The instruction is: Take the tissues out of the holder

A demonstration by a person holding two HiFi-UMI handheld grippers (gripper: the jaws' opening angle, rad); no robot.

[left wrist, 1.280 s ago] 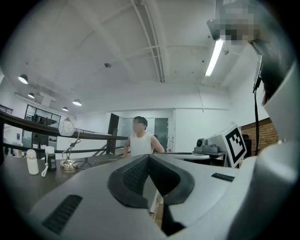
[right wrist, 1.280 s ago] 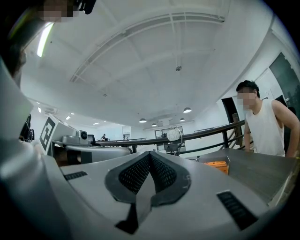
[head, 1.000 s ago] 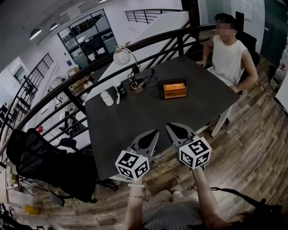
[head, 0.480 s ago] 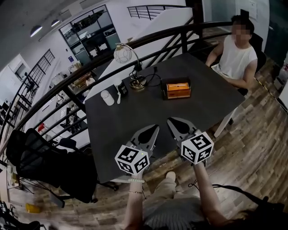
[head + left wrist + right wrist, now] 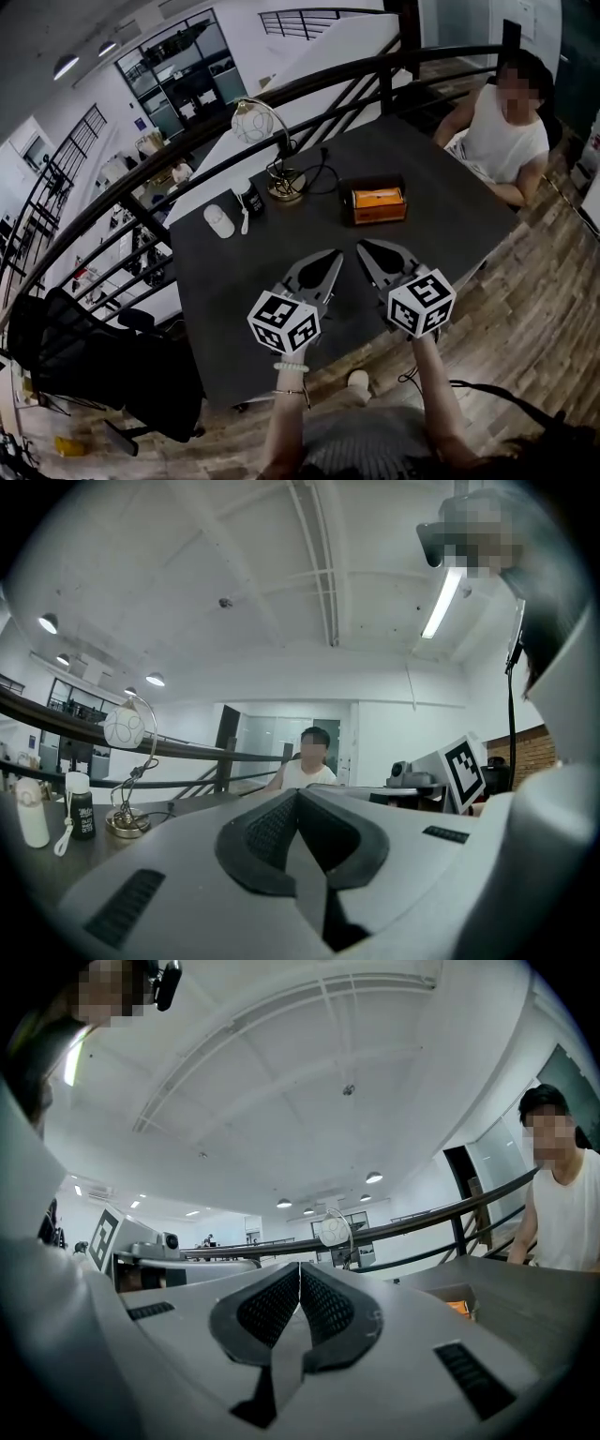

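An orange tissue holder (image 5: 377, 203) with a pale tissue showing in its top slot stands on the dark table (image 5: 262, 272), far right of middle. Its orange side peeks past my jaw in the right gripper view (image 5: 459, 1308). Both grippers hover over the table's near edge, well short of the holder. My left gripper (image 5: 330, 257) is shut with nothing in it; in the left gripper view (image 5: 297, 794) its jaws meet. My right gripper (image 5: 365, 247) is shut and empty too, its pads pressed together in the right gripper view (image 5: 300, 1267).
A globe desk lamp (image 5: 265, 141) with a cable, a small dark bottle (image 5: 250, 200) and a white bottle (image 5: 220, 220) stand at the table's far left. A person in a white top (image 5: 506, 136) sits at the far right corner. A black railing (image 5: 309, 89) runs behind; a black chair (image 5: 84, 352) stands left.
The view has shifted closer to the table. Both grippers have moved slightly forward over its near edge, still shut. The holder has not moved.
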